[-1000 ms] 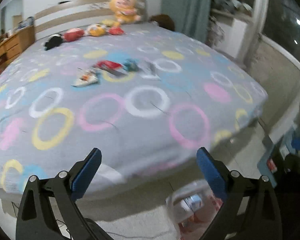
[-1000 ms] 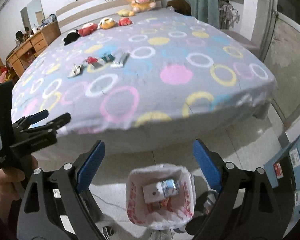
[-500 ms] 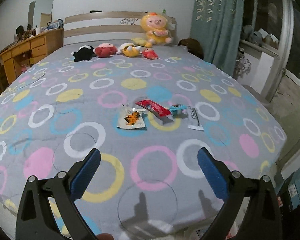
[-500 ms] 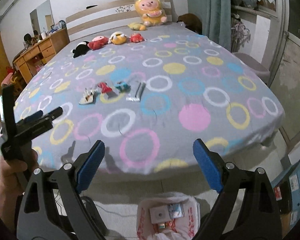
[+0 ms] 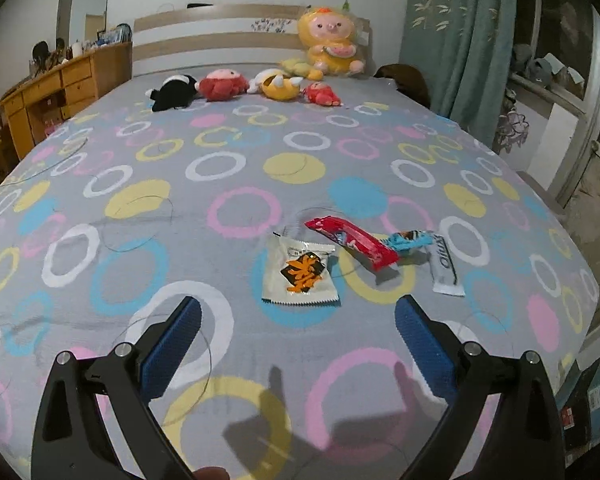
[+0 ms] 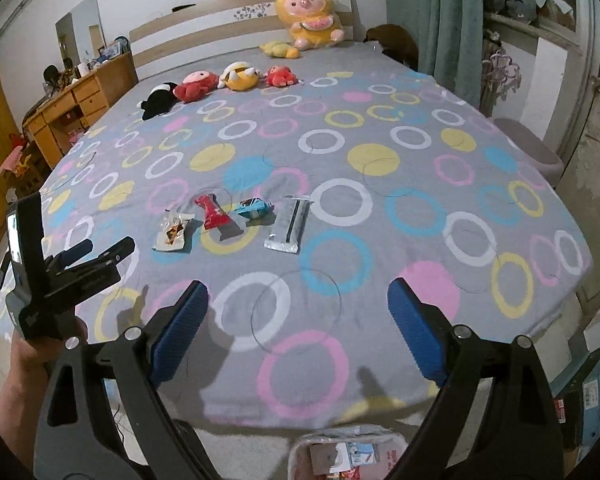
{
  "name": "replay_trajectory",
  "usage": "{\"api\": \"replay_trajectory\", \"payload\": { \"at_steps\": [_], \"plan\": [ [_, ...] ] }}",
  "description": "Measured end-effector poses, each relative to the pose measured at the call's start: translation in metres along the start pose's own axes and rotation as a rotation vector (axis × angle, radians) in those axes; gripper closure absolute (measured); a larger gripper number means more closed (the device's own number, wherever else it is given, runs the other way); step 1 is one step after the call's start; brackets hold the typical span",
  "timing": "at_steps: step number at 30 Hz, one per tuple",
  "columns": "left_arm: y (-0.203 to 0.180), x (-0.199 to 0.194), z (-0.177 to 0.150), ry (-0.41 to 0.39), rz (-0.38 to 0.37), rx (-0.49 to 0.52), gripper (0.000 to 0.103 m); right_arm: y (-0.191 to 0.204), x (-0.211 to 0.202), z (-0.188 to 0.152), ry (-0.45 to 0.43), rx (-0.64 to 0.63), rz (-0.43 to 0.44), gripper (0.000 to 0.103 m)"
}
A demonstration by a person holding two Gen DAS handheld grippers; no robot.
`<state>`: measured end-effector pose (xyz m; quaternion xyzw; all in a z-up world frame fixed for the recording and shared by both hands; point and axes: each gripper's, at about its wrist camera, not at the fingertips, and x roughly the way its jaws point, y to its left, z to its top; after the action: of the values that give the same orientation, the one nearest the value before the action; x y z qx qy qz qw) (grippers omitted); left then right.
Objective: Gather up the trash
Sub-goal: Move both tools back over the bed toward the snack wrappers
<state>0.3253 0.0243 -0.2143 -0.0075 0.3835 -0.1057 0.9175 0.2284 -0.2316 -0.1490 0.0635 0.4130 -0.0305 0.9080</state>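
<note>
Both grippers, left (image 5: 296, 330) and right (image 6: 298, 316), hover empty with fingers spread wide, aimed at four wrappers (image 5: 298, 272) lined up on the bed (image 5: 228, 168) at twelve o'clock; bag (image 6: 344, 456) waits below.

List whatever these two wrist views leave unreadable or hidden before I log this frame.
- White plastic trash bag, right wrist view: cut off by the bottom edge; contents only partly visible.
- Silver stick wrapper, left wrist view: print too small to read.
- Clutter on the wooden dresser, left wrist view: too distant to identify.
- Trash bag, left wrist view: out of frame.
</note>
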Motion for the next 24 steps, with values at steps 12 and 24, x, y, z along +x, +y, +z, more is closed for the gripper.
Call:
{"api": "replay_trajectory", "payload": {
  "at_steps": [12,24],
  "plan": [
    [0.000,0.050,0.015,0.077,0.010,0.004,0.008,0.009,0.089,0.026,0.076,-0.014,-0.025,0.014],
    [0.004,0.093,0.017,0.137,0.031,0.018,0.008,0.010,0.166,0.032,0.151,-0.028,-0.037,0.014]
  ]
}}
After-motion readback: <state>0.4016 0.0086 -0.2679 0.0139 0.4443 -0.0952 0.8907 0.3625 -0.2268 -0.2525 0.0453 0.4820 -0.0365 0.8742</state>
